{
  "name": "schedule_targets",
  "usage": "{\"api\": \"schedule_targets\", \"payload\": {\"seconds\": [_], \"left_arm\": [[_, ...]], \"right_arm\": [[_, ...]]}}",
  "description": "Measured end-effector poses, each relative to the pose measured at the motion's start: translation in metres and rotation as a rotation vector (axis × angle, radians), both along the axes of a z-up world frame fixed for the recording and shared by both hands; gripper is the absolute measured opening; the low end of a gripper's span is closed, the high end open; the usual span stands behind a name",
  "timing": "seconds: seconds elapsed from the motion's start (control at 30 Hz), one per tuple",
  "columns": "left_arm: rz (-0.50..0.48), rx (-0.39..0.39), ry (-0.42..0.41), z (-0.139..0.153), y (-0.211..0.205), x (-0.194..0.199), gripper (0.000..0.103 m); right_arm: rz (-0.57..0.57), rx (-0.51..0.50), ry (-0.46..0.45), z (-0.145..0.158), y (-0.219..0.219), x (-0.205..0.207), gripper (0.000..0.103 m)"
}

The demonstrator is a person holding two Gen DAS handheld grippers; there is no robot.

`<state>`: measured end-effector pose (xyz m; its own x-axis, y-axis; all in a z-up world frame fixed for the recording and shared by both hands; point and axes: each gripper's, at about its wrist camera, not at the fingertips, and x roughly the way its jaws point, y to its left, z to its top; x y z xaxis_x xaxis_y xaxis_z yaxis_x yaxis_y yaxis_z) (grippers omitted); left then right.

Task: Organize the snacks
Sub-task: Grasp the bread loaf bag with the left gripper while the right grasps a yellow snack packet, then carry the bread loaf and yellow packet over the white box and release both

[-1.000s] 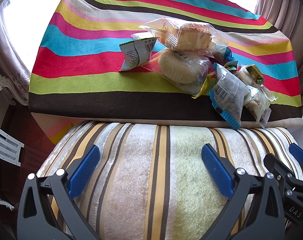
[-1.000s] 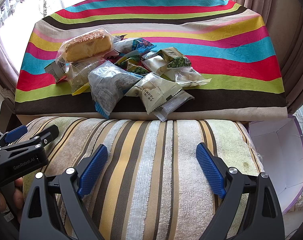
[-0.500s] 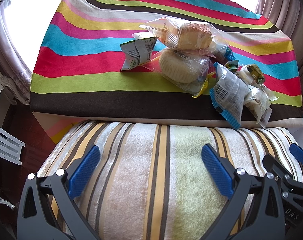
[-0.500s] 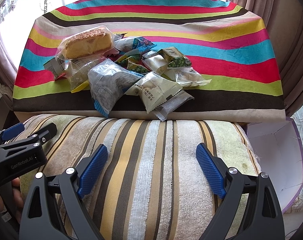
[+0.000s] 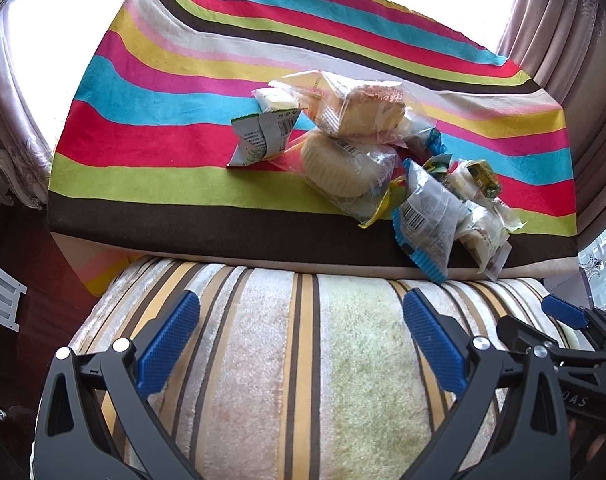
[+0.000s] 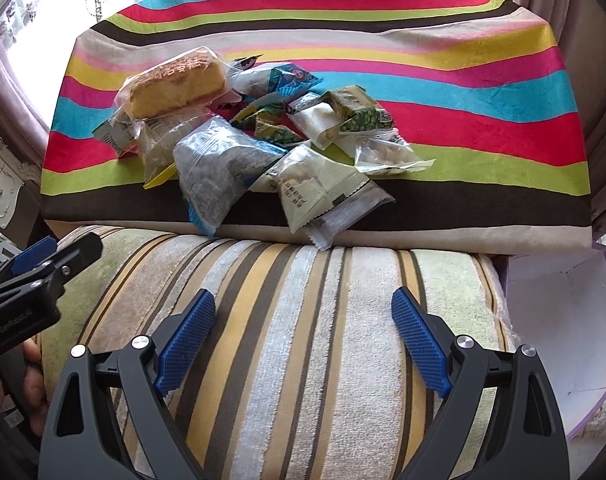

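Snack pile (image 6: 255,136) on table (image 6: 483,128), box (image 6: 559,320) right.

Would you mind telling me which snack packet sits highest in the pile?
The clear-wrapped golden sponge cake, with pale lettering on its top. It rests on the other packets at the pile's far left, while the rest lie lower on the striped cloth.

Legible: "DAS" on right tool (image 5: 575,360) body – pkg barcodes, other print unreadable.

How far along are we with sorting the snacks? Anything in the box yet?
Nothing looks done: the snack pile sits heaped on the striped cloth, and the visible part of the white box holds nothing. Nothing is in hand: the left gripper and right gripper are open, hovering above the striped cushion. All the sorting is left.
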<state>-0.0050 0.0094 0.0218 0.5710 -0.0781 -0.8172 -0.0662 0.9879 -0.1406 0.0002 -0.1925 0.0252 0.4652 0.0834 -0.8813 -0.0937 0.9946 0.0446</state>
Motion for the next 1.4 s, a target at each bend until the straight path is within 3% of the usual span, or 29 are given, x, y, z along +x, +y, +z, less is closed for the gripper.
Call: {"api": "schedule_targets", "payload": {"seconds": [0.27, 0.67, 0.9, 1.13, 1.3, 1.4], "left_arm": [[-0.008, -0.031, -0.137, 0.027, 0.001, 0.020, 0.101], [-0.171, 0.112, -0.246, 0.054, -0.018, 0.099, 0.097], [-0.327, 0.181, -0.221, 0.051, -0.022, 0.143, 0.097], [-0.451, 0.238, -0.113, 0.025, -0.033, 0.164, 0.096], [-0.483, 0.249, -0.083, 0.016, -0.039, 0.163, 0.059], [-0.488, 0.251, -0.088, 0.018, -0.042, 0.162, 0.050]], "right_arm": [[-0.123, 0.102, -0.070, 0.006, -0.032, 0.028, 0.087], [-0.144, 0.110, -0.093, 0.006, -0.050, 0.108, 0.087], [-0.065, 0.053, -0.092, -0.002, -0.041, 0.136, 0.085], [-0.037, 0.069, -0.072, -0.010, -0.041, 0.149, 0.071], [-0.012, 0.099, -0.047, -0.018, -0.038, 0.152, 0.052], [-0.004, 0.116, -0.048, -0.019, -0.037, 0.151, 0.047]]}}
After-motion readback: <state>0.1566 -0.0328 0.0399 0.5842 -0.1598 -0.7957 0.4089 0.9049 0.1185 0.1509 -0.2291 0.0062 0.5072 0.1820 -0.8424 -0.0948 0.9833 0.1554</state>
